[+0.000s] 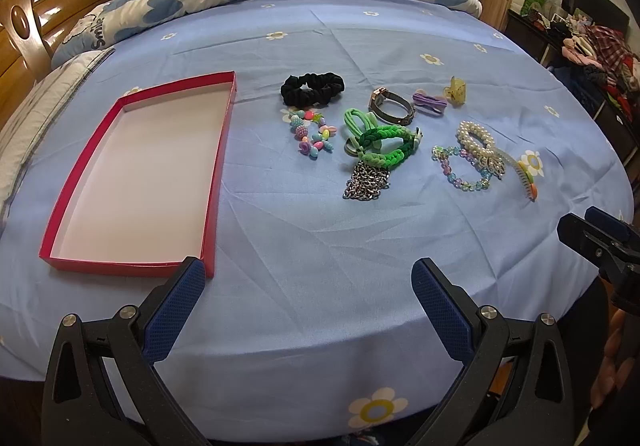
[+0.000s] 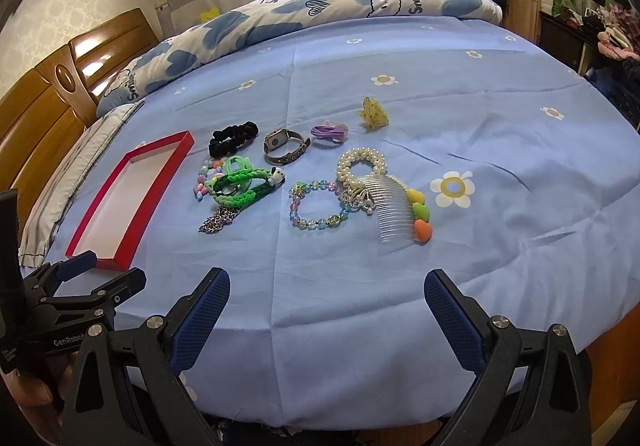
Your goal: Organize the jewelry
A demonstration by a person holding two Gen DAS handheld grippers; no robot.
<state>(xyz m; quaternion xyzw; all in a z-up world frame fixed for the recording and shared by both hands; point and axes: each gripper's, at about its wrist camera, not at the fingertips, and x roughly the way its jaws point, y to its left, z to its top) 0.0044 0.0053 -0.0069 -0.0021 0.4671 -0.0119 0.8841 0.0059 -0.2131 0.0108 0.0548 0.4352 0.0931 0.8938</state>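
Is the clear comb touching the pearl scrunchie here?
Touching. In the right wrist view the clear comb has its upper teeth lying over the pearl scrunchie's dangling beads, with no sheet visible between them.

"Smile" is printed repeatedly on the blue-and-white quilt (image 2: 280,10) at twelve o'clock. At eight o'clock in the right wrist view, the left gripper (image 2: 96,270) carries "GenRobot", its end cut off.

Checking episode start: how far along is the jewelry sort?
Nothing done: the red tray is empty. Nothing in hand: left tool and right tool are both open. All left: scrunchie, watch, pearl bracelet, comb and the rest lie on the bedsheet.
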